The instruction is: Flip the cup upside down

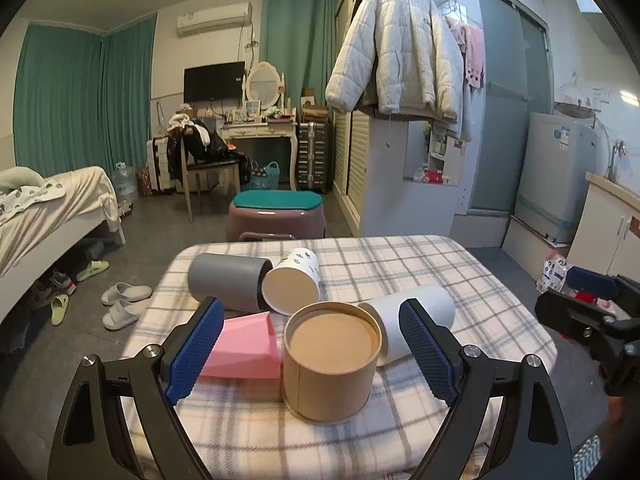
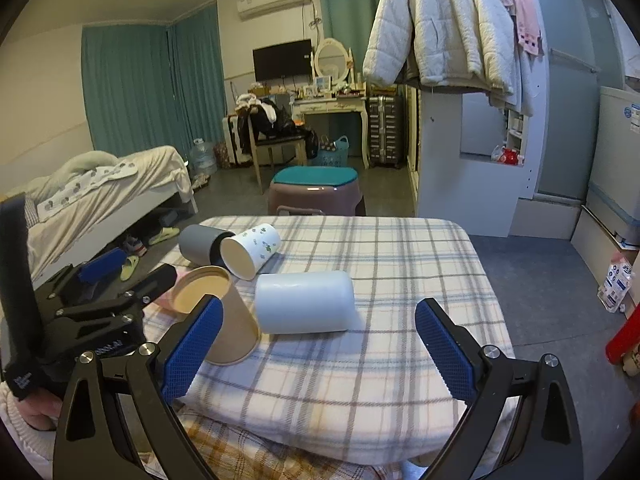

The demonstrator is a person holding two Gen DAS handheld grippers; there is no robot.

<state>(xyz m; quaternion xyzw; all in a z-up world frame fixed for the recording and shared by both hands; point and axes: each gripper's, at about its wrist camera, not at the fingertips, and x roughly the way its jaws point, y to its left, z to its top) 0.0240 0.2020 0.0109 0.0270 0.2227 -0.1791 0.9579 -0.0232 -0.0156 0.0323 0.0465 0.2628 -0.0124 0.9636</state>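
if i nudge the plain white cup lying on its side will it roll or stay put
The plain white cup lies on its side, a smooth cylinder, so a sideways nudge would probably roll it. The soft plaid blanket may slow it quickly. It looks light and thin-walled, so it could skid or turn. The brown paper cup close by its open end might stop it.

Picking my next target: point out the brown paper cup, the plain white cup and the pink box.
brown paper cup (image 1: 326,380), left wrist view, outer side wall
plain white cup (image 2: 304,302), right wrist view, side wall
pink box (image 1: 244,346), left wrist view, top face
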